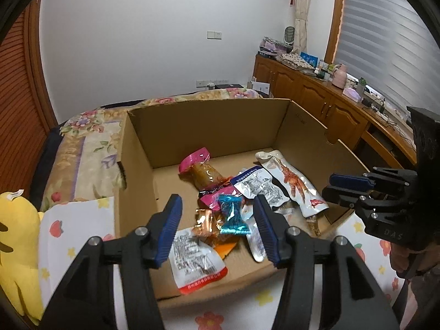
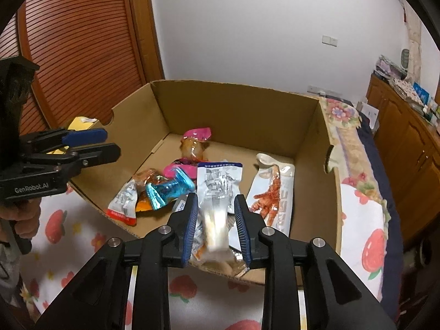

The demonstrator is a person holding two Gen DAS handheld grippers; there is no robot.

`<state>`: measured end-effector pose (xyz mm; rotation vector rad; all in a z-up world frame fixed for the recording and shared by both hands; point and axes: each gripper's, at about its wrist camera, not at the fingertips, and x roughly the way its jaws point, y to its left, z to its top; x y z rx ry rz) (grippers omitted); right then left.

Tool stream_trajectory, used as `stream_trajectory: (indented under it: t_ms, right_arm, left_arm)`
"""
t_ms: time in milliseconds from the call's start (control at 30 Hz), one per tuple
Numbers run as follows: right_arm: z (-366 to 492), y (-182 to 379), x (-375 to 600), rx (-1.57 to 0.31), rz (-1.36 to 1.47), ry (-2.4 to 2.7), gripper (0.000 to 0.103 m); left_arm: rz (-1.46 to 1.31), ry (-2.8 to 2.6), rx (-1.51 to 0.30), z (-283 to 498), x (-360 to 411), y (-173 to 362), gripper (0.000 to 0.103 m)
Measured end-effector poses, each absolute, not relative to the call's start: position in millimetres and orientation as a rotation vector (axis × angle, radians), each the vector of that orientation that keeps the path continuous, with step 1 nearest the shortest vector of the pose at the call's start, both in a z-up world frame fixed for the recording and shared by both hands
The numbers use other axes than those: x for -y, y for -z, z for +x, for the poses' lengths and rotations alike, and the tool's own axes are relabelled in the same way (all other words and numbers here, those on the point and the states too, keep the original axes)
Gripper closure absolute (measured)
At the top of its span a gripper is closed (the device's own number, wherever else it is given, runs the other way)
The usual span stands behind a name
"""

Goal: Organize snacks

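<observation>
An open cardboard box (image 1: 209, 126) (image 2: 242, 115) lies on a fruit-print sheet and holds several snack packets: a pink-ended brown one (image 1: 202, 174) (image 2: 194, 144), a blue foil candy (image 1: 232, 216) (image 2: 167, 188), a silver chicken-feet pouch (image 1: 293, 183) (image 2: 271, 195) and a red-edged silver packet (image 1: 196, 261) (image 2: 123, 202). My left gripper (image 1: 220, 220) is open and empty above the box's near edge. My right gripper (image 2: 216, 228) (image 1: 334, 187) is open over the box's near edge; a blurred pale snack packet (image 2: 217, 228) lies between its jaws, apart from both pads.
A yellow plush toy (image 1: 16, 244) lies left of the box. A floral quilt (image 1: 90, 140) is behind it. A wooden cabinet (image 1: 324, 99) with clutter runs along the window wall. A slatted wooden door (image 2: 82, 46) stands behind the box.
</observation>
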<state>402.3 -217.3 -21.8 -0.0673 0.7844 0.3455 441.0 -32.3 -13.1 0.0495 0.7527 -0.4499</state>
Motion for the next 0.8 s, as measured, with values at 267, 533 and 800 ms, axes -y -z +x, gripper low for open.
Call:
stream_trajectory:
  t_ms: [267, 533, 800]
  right_arm:
    - [365.2, 0.4, 220.6, -0.733, -0.036, -0.333, 0.069]
    - [312.4, -18.5, 226.5, -0.687, -0.004, -0.320, 0.069]
    - [257.5, -37.0, 223.2, -0.628, -0.003, -0.327, 0.069]
  left_arm:
    - [0.074, 0.441, -0.739, 401.4, 26.1, 1.4, 0.050]
    - [0.079, 0.419, -0.697, 345.3, 18.9, -18.2, 0.050]
    - [0.089, 0.376, -0.650, 287.1, 12.8, -35.2, 0.050]
